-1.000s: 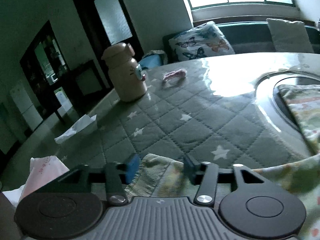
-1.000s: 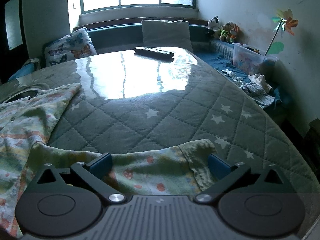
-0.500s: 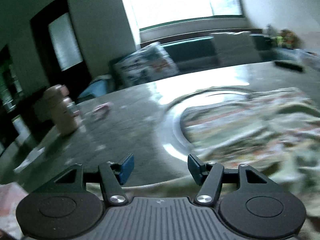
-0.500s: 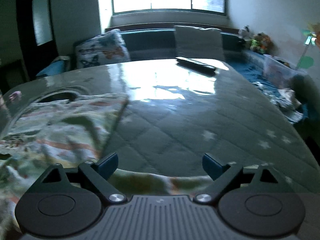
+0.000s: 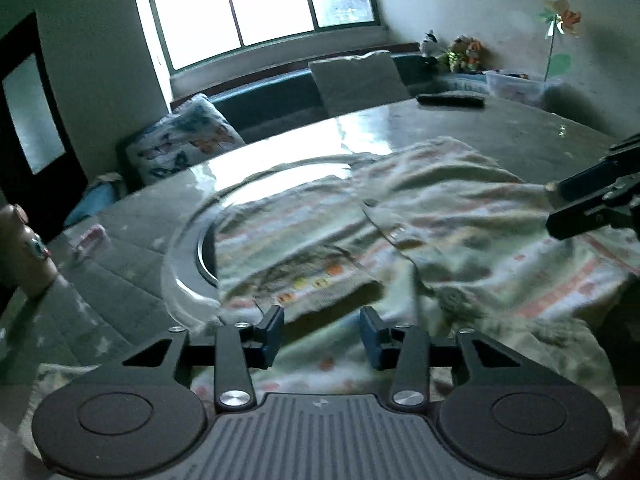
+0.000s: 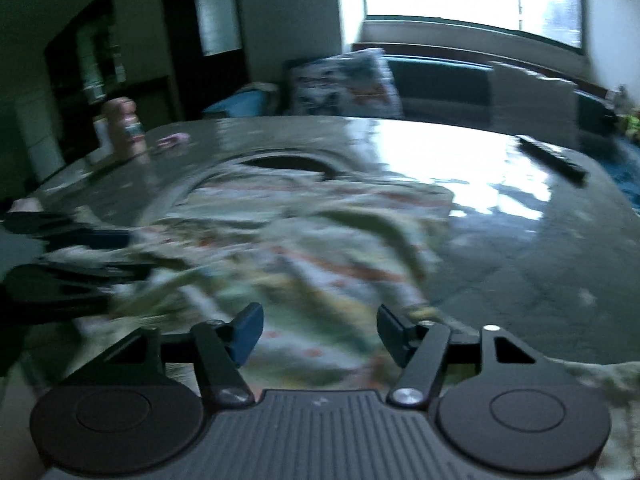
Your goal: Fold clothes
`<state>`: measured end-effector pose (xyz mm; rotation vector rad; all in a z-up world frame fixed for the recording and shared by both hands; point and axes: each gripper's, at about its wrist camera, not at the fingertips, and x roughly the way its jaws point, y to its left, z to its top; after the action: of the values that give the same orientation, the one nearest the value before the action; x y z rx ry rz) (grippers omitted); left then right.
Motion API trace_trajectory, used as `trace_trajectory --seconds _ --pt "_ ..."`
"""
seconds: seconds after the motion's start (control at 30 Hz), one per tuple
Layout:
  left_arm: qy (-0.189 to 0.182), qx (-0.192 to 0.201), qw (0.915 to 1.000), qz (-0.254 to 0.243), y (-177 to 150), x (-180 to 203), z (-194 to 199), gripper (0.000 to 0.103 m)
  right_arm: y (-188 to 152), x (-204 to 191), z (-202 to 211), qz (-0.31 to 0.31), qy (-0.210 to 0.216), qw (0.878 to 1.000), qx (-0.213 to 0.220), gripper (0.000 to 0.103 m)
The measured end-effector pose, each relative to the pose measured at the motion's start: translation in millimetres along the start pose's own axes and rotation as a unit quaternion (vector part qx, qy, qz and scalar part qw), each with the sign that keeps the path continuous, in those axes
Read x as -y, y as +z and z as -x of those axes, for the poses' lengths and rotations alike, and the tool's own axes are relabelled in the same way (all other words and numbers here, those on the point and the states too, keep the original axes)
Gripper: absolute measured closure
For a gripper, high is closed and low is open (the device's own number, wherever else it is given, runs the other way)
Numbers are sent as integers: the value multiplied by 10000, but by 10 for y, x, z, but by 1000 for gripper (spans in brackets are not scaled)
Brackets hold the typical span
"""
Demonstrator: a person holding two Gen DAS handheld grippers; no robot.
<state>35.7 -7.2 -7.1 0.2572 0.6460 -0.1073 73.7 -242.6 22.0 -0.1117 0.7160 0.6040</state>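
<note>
A pale green garment (image 5: 460,216) printed with small orange figures lies crumpled across the quilted grey table (image 5: 120,288). One ribbed cuff (image 5: 320,284) rests folded inward just ahead of my left gripper (image 5: 322,334), which is open above the cloth with nothing pinched. In the blurred right wrist view, my right gripper (image 6: 320,332) is also open over the garment (image 6: 304,248), its fingers apart with nothing between them. The right gripper (image 5: 588,200) shows as dark bars at the right edge of the left wrist view. At the left edge of the right wrist view, the left gripper (image 6: 72,256) is a dark shape.
A round metal-rimmed recess (image 5: 188,248) in the table lies partly under the garment. A black remote (image 5: 450,100) sits at the far side. A cream bottle (image 6: 124,128) and a small pink item (image 5: 90,238) stand on the left. A butterfly cushion (image 5: 184,148) leans on the bench behind.
Both grippers have swung inward from the table's near edge to over the garment, facing each other. The sleeve ends now lie folded onto the body. The right gripper's fingers stand closer together.
</note>
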Motion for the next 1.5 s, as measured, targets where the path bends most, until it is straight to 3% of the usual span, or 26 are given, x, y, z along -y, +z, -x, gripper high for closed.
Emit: trace_trajectory --seconds 0.13,0.37,0.53,0.67,0.8,1.0,1.17,1.4,1.5 --pt "-60 -77 9999 61 -73 10 0 68 -16 -292 48 273 493 9984 -81 53" --pt "69 24 9990 447 -41 -141 96 68 -111 -810 7 888 1233 9879 -318 63" --pt "-37 112 9989 451 -70 -170 242 68 -207 -977 -122 1147 1099 9861 -477 76" --pt "-234 201 9991 278 -127 -105 399 66 -232 -954 -106 1044 981 9885 -488 99" --pt "-256 217 9992 204 -150 -69 396 64 -163 -751 65 577 1065 9921 -326 101" --pt "-114 133 9987 473 -68 -154 166 68 -54 -480 301 -109 1119 9936 -70 102" --pt "-346 41 9993 150 -78 -22 57 72 -36 -397 381 -336 1197 9922 8 102" --pt "-874 219 9952 -387 -197 228 209 73 -29 -400 377 -390 1224 9917 41 102" --pt "-930 238 9946 -381 -231 244 208 74 -22 -427 357 -330 1273 9913 20 102"
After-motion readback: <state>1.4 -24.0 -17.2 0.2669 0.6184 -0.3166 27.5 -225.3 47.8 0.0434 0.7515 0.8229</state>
